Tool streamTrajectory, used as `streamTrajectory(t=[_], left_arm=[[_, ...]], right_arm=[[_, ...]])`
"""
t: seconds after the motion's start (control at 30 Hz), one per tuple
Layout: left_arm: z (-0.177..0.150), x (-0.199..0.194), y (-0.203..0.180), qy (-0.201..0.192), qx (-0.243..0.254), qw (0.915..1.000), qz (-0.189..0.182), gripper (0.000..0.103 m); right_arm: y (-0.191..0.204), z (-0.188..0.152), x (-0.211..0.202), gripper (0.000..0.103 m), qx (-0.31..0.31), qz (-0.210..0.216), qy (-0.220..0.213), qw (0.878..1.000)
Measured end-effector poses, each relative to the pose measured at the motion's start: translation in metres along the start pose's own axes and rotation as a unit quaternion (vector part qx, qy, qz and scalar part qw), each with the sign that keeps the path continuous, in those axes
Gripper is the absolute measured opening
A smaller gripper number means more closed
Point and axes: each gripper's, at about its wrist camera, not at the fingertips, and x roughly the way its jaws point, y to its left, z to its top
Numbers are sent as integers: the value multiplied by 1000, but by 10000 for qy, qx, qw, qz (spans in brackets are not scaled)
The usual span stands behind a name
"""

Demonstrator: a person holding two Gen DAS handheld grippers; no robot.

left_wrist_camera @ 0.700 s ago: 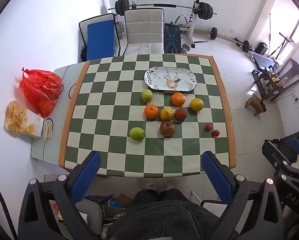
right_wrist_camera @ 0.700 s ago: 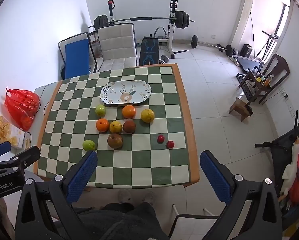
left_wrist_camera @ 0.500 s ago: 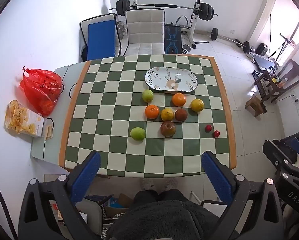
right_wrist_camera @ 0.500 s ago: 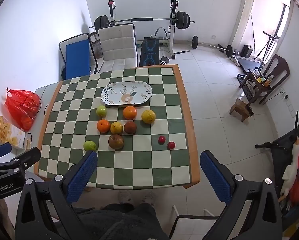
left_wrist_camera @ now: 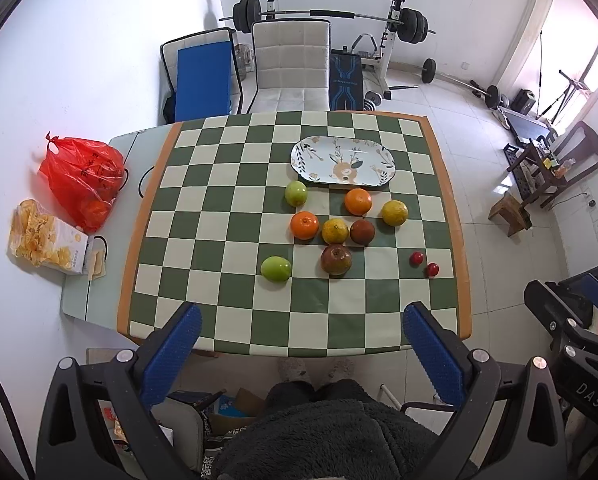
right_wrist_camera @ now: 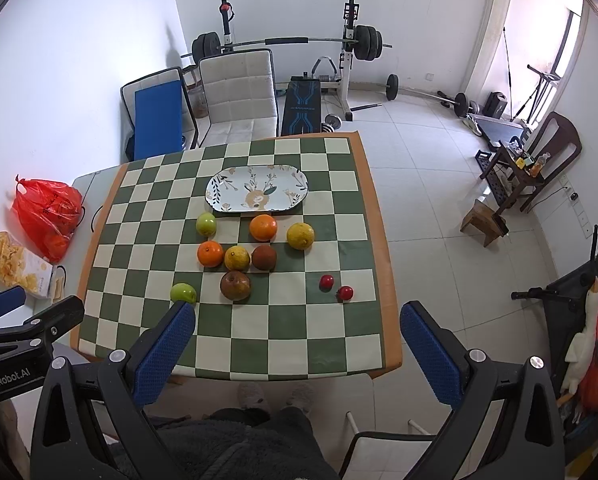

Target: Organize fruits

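1. Ten fruits lie loose on the checkered surface [left_wrist_camera: 179,240], just in front of the empty plate [left_wrist_camera: 341,164].
2. Both tools, left tool [left_wrist_camera: 303,354] and right tool [right_wrist_camera: 299,354], hang spread and empty, well short of the fruit.
3. Nearest the left tool is the green apple [left_wrist_camera: 275,268]; the two cherry tomatoes [right_wrist_camera: 336,287] favour the right.

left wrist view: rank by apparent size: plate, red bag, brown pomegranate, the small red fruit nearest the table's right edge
1. plate
2. red bag, close to the plate in area; order unsure
3. brown pomegranate
4. small red fruit
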Motion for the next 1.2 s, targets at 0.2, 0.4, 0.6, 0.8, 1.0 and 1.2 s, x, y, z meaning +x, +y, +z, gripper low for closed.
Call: streamTrajectory(t=[0.2,0.4,0.6,0.8,1.0,1.2], left_arm=[[4,-5,2,-13,1,10000,3,103],[4,-7,3,-26,-5,10000,-1,103],[9,-10,4,-35,-3,10000,-2,103],[9,-11,5,-51,-4,10000,-4,103],[9,-11,5,-56,-6,10000,-15,103],[17,-10,0,-69,-20,10000,-25,103]], right_arm=[[4,5,0,103,4,-5,-19,10000],[3,6,-1,103,-1,2,-21,10000],[3,5,-1,103,8,9,-39,10000],[3,5,-2,103,3,7,-51,10000],[2,5,-2,103,6,17,-57,10000],[2,4,-3,103,7,17,-76,10000]])
